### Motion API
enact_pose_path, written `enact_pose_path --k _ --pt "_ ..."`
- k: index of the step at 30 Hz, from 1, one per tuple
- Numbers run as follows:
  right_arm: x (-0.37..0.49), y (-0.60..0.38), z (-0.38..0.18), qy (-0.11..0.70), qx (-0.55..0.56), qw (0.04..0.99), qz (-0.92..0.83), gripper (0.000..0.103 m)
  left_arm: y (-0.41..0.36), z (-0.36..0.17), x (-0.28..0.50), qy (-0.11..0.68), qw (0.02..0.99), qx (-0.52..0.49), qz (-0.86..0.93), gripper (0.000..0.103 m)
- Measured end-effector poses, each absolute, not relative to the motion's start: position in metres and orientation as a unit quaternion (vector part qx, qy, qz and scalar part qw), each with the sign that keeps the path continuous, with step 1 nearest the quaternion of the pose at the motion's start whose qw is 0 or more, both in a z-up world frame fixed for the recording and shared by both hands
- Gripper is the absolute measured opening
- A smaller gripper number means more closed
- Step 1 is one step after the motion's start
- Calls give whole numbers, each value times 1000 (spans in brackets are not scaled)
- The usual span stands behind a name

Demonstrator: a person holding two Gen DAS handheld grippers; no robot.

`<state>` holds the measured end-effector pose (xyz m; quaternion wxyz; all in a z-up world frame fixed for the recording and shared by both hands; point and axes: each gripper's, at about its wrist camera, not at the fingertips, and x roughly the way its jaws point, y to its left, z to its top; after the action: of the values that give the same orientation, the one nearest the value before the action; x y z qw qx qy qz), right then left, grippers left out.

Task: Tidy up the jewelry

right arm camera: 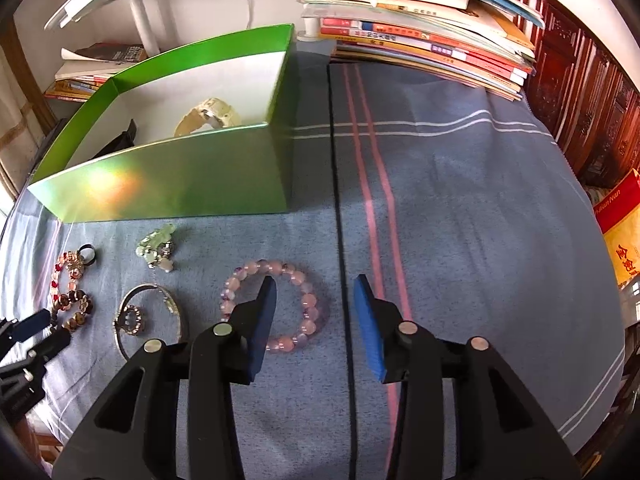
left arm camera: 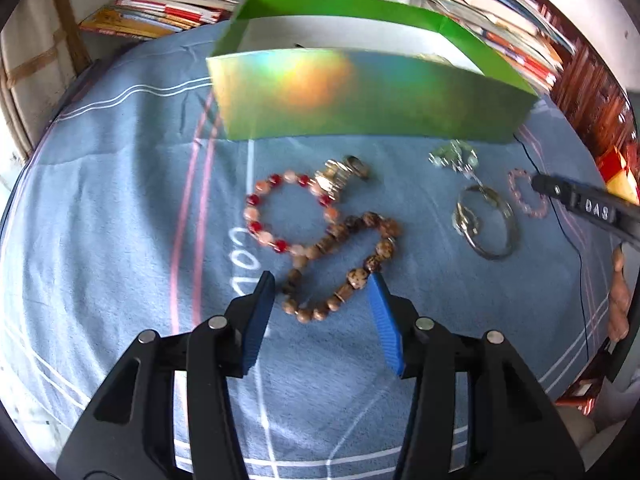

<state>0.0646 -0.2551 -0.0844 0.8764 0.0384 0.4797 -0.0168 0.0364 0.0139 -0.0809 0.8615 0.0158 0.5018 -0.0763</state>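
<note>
My left gripper (left arm camera: 320, 278) stands open low over a brown bead bracelet (left arm camera: 384, 248), whose near loop lies between the blue pads. Touching it lies a red-and-peach bead bracelet (left arm camera: 253, 200). A silver bangle (left arm camera: 496, 255) and a pale green charm piece (left arm camera: 452, 158) lie to the right. My right gripper (right arm camera: 316, 280) is open over a pink bead bracelet (right arm camera: 308, 300); its left finger covers the ring's middle, and the bracelet's right side sits between the pads. Behind stands an open green box (right arm camera: 180, 184) holding a pale bracelet (right arm camera: 212, 118) and a black item (right arm camera: 120, 142).
A blue striped cloth (right arm camera: 460, 200) covers the table. Stacked books (right arm camera: 420, 36) line the back edge and more books (left arm camera: 160, 8) lie at the back left. A black cable (right arm camera: 340, 240) runs front to back across the cloth. A small dark ring (left arm camera: 358, 166) lies by the box.
</note>
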Motion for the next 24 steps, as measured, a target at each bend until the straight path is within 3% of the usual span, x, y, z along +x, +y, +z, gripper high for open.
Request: enact_pose_path --k 24 --pt "64 -245 -95 476 20 879 -25 49 19 -84 44 496 866 20 -56 47"
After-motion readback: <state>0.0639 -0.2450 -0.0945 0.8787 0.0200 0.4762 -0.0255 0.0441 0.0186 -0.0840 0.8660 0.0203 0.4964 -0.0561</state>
